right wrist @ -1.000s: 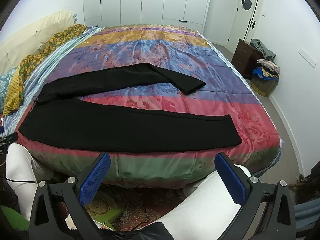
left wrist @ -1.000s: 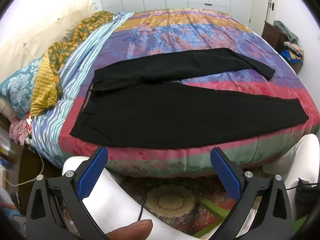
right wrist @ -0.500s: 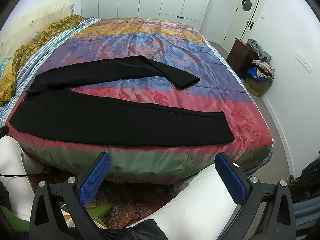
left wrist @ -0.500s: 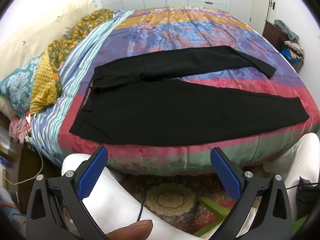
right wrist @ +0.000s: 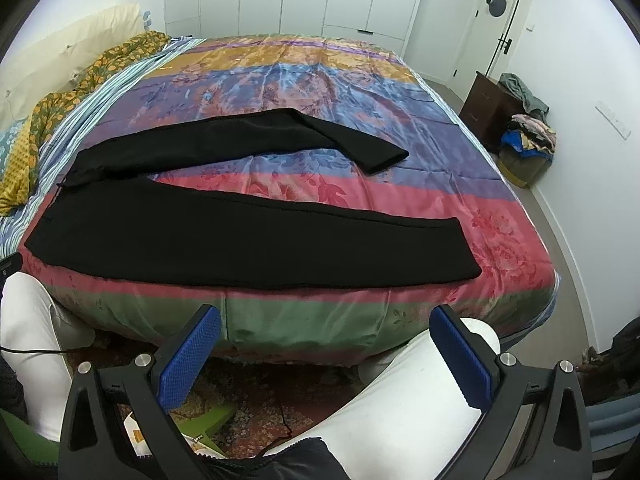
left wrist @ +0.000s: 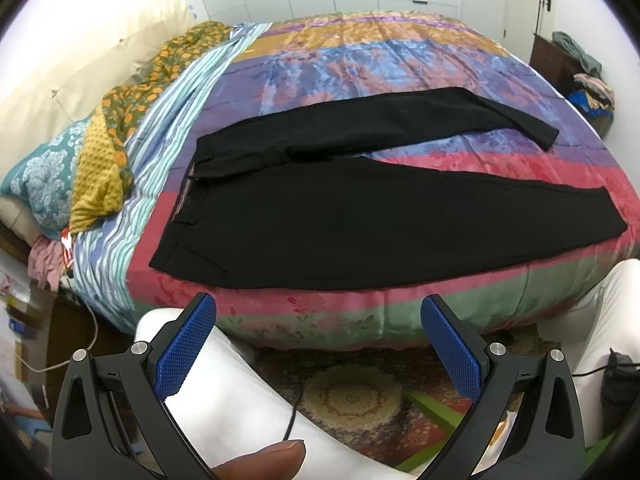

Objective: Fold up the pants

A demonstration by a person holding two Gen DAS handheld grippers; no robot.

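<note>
Black pants lie flat on a colourful striped bedspread, waistband to the left, legs spread apart toward the right. They also show in the right wrist view, the near leg along the bed's front edge. My left gripper is open and empty, held off the bed in front of the waist end, above my white-trousered legs. My right gripper is open and empty, in front of the near leg's cuff end. Neither touches the pants.
Pillows and a yellow-orange cloth lie at the bed's left end. A dark dresser with piled clothes stands at the right wall. A patterned rug and a cable lie on the floor below the grippers.
Both grippers have moved slightly closer to the bed and a little higher, so the pants appear lower and larger. The pants have not moved. Both grippers stay open.
</note>
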